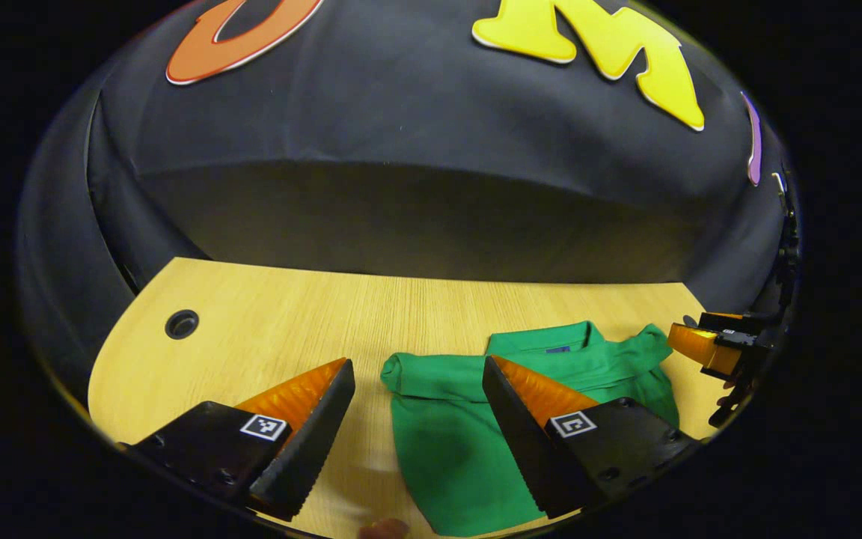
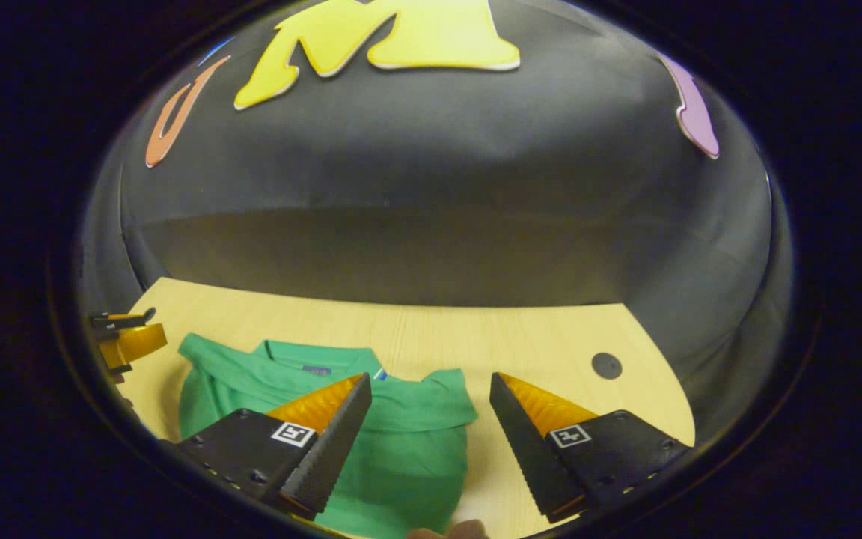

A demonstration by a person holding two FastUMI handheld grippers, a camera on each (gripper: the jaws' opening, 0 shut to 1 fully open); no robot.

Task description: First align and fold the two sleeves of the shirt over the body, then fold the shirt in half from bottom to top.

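A green shirt (image 1: 468,442) lies flat on the wooden table (image 1: 289,329), collar toward the back wall, with its sleeves lying over the body. My left gripper (image 1: 420,370) hovers open above the shirt's left shoulder, nothing between its fingers. In the right gripper view the same shirt (image 2: 408,457) lies low and left of centre. My right gripper (image 2: 431,385) is open above the shirt's right sleeve edge. The right gripper (image 1: 711,348) also shows at the far right of the left gripper view, and the left gripper (image 2: 128,340) at the far left of the right gripper view.
The table has a round cable hole near each back corner (image 1: 181,323) (image 2: 607,365). Black cloth walls close the booth behind and at the sides. Part of a hand (image 1: 384,529) peeks in at the bottom edge.
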